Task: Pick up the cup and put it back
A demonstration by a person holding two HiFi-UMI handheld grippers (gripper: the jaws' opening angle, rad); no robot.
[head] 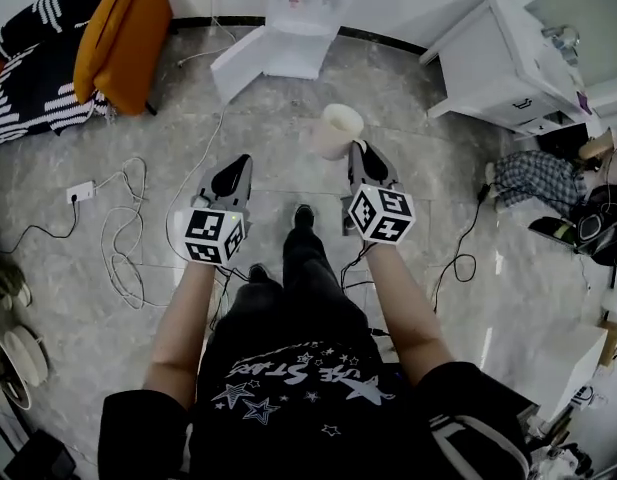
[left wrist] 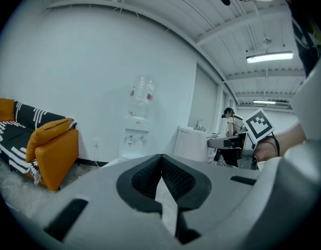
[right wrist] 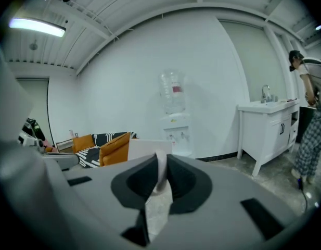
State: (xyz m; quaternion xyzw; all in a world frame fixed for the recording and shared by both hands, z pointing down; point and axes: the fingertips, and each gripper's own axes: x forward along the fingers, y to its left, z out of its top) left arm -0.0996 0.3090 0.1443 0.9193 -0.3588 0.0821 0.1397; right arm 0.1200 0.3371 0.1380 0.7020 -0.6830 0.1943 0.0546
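Out in front of the standing person, over the grey marbled floor, both grippers are held side by side at about the same height. The right gripper is clamped on the wall of a cream paper cup. The cup hangs in the air off the jaws' left side, tilted, with its open mouth turned up toward the head camera. In the right gripper view the thin cup wall runs between the two dark pads, which press on it from either side. The left gripper is well apart from the cup. In the left gripper view its jaws meet at the tips with nothing between them.

Beyond the cup a white water dispenser stands against the far wall. A sofa with orange cushions sits to its left and a white sink cabinet to its right. Loose cables and a power strip lie on the floor at left.
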